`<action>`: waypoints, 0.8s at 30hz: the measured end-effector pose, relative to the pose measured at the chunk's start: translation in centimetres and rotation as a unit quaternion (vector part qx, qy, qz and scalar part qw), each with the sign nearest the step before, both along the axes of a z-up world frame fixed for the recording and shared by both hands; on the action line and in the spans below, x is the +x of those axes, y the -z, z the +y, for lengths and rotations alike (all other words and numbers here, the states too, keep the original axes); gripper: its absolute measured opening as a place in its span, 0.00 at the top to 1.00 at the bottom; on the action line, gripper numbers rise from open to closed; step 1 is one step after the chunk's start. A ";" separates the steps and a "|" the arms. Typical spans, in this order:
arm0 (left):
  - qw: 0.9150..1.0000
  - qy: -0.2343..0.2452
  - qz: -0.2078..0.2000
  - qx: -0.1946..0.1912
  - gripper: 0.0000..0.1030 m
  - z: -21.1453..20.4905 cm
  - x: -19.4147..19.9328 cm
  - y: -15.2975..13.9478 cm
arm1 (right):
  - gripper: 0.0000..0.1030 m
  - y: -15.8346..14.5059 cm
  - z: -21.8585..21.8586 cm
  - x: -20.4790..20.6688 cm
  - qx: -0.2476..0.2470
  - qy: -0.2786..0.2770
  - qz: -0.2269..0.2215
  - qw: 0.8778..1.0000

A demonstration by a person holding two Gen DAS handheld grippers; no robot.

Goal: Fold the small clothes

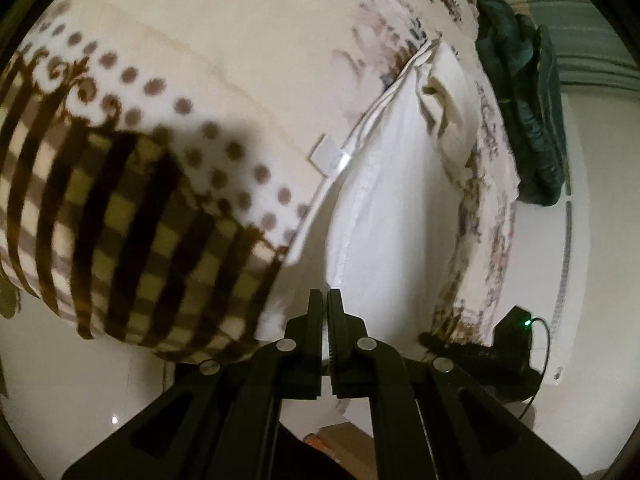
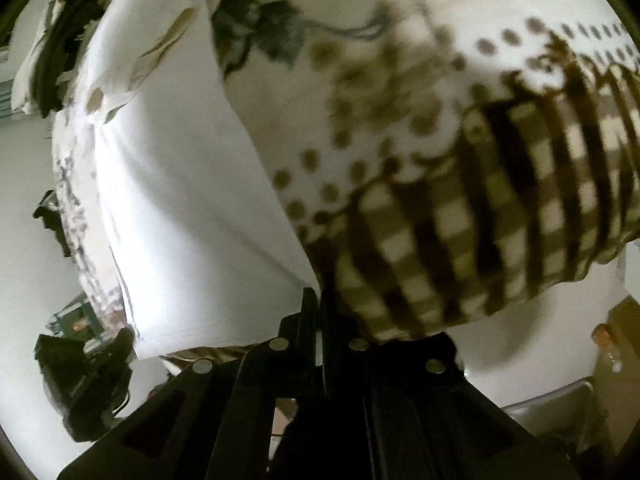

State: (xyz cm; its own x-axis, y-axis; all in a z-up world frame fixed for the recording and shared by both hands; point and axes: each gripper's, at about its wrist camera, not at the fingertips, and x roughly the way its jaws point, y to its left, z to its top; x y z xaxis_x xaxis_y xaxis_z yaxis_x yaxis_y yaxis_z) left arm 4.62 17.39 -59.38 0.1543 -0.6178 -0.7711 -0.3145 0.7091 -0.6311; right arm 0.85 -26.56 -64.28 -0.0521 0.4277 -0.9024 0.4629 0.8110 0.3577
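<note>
A white garment (image 1: 384, 208) with a small white label (image 1: 330, 158) hangs stretched over a bed. My left gripper (image 1: 325, 300) is shut on the garment's lower edge. In the right wrist view the same white garment (image 2: 180, 184) spreads from the upper left down to my right gripper (image 2: 318, 298), which is shut on its corner. Both views are blurred. The other gripper (image 1: 508, 356) shows dark at the lower right of the left wrist view, and at the lower left of the right wrist view (image 2: 86, 376).
A cream bedspread (image 1: 132, 184) with brown dots, checks and stripes covers the bed under the garment; it also fills the right wrist view's right side (image 2: 460, 208). A dark green garment (image 1: 532, 120) lies at the far right. White floor (image 1: 60, 380) lies below.
</note>
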 end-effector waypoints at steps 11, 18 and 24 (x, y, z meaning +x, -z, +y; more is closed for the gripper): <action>1.000 0.004 0.008 -0.030 0.45 1.1 0.5 2.2 | 0.58 0.7 -0.6 1.7 0.062 -0.013 0.016 0.998; 0.998 0.046 0.026 -0.036 0.48 -3.0 1.9 4.8 | 0.58 4.0 -1.9 1.2 0.117 0.018 0.037 0.992; 0.997 0.073 0.008 0.031 0.96 -4.1 1.8 2.4 | 0.91 4.0 -1.0 0.6 0.130 0.020 0.029 0.991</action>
